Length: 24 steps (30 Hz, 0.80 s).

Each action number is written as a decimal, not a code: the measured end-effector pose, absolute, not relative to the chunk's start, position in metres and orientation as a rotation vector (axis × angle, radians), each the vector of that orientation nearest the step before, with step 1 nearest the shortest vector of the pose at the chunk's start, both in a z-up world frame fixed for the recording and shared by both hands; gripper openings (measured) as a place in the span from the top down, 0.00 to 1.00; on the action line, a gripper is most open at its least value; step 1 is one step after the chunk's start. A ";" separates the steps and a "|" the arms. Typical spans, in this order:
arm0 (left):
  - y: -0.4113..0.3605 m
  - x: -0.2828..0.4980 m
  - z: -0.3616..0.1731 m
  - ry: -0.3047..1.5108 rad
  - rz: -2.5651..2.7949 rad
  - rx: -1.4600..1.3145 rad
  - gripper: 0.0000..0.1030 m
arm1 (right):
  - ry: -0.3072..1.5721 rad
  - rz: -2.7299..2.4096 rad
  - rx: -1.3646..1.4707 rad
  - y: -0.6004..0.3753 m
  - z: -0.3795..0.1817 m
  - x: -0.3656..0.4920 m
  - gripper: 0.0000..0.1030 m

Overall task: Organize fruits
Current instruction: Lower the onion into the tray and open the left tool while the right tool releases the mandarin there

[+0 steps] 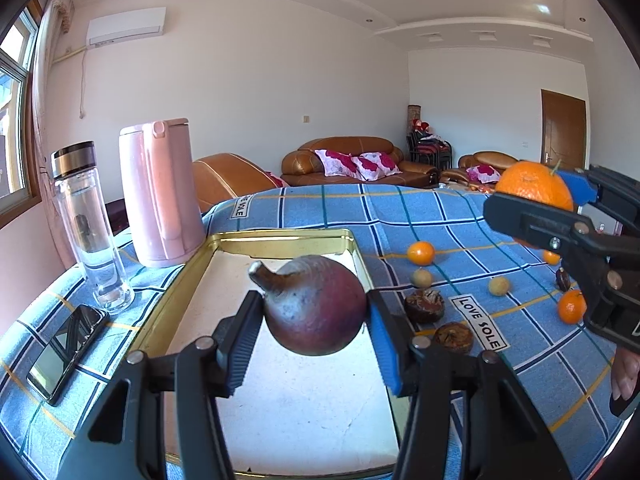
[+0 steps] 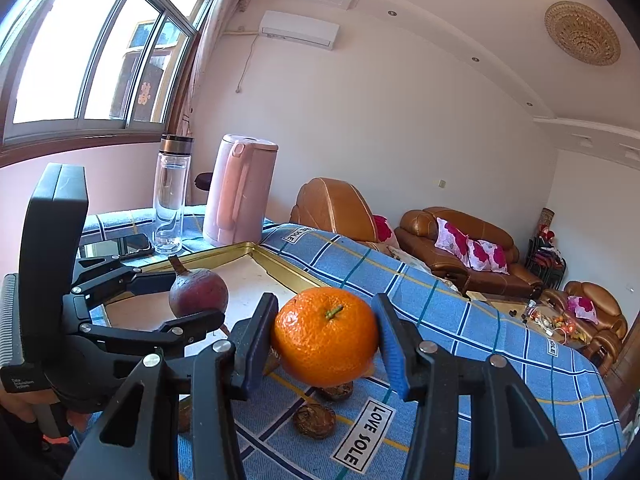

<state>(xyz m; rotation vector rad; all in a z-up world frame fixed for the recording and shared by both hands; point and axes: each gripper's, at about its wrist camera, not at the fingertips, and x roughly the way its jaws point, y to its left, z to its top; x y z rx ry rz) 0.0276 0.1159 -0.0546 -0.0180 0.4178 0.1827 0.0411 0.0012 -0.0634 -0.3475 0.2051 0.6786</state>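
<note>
My left gripper [image 1: 316, 326] is shut on a dark purple round fruit [image 1: 316, 306] with a stubby stem, held in the air above the gold-rimmed tray [image 1: 280, 236]. My right gripper [image 2: 326, 338] is shut on a large orange [image 2: 326, 336] with a green stem, above the blue checked cloth to the right of the tray. In the left wrist view the orange [image 1: 534, 184] and the right gripper [image 1: 560, 200] show at the right edge. The right wrist view shows the purple fruit [image 2: 198, 292] in the left gripper [image 2: 188, 300] over the tray [image 2: 280, 268].
Small oranges [image 1: 421, 253], pale round fruits [image 1: 422, 279] and dark wrinkled fruits [image 1: 424, 305] lie scattered on the cloth right of the tray. A pink kettle [image 1: 160, 196], a clear bottle [image 1: 90, 232] and a phone [image 1: 66, 354] stand left of the tray.
</note>
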 end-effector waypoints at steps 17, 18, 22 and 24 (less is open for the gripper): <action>0.142 0.033 -0.059 0.466 0.239 0.005 0.48 | 0.254 0.756 -0.348 0.041 -0.068 0.056 0.51; 0.144 0.033 -0.060 0.471 0.243 0.009 0.48 | 0.257 0.760 -0.349 0.043 -0.069 0.057 0.51; 0.150 0.035 -0.061 0.487 0.259 0.017 0.48 | 0.283 0.785 -0.325 0.050 -0.072 0.065 0.51; 0.152 0.036 -0.061 0.492 0.270 0.023 0.48 | 0.297 0.792 -0.312 0.054 -0.074 0.069 0.51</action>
